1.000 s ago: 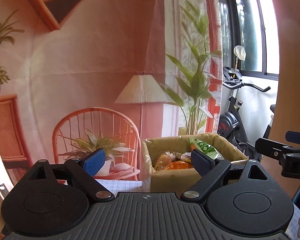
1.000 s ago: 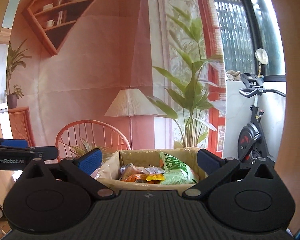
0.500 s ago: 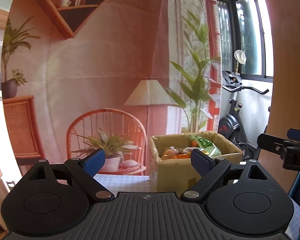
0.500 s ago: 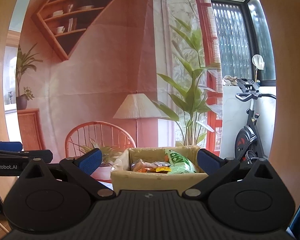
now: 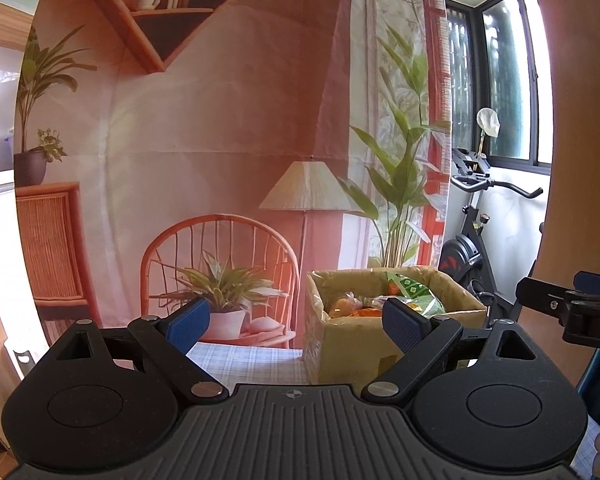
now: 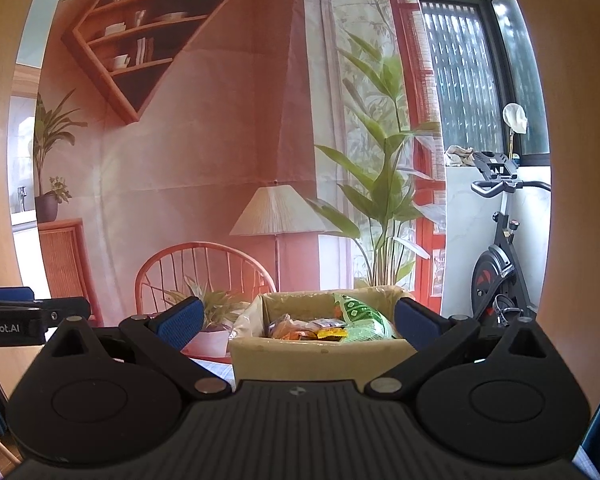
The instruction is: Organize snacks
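A cardboard box [image 5: 356, 340] stands on a checked tablecloth [image 5: 252, 360], also in the right wrist view [image 6: 320, 354]. It holds several snack packets, with a green bag [image 6: 360, 316] on its right side and orange packets [image 5: 352, 310] to the left. My left gripper [image 5: 296, 322] is open and empty, held back from the box. My right gripper [image 6: 296, 318] is open and empty, with the box seen between its fingers, farther off. The right gripper's side shows at the right edge of the left view [image 5: 572, 308].
Behind the table hangs a printed backdrop [image 6: 204, 160] of a room with chair, lamp and plants. An exercise bike [image 6: 496, 256] stands at the right by a window. The left gripper's body shows at the left edge of the right view [image 6: 28, 320].
Both grippers have drawn back and away from the box, which looks smaller and farther now. Both stayed open and empty.
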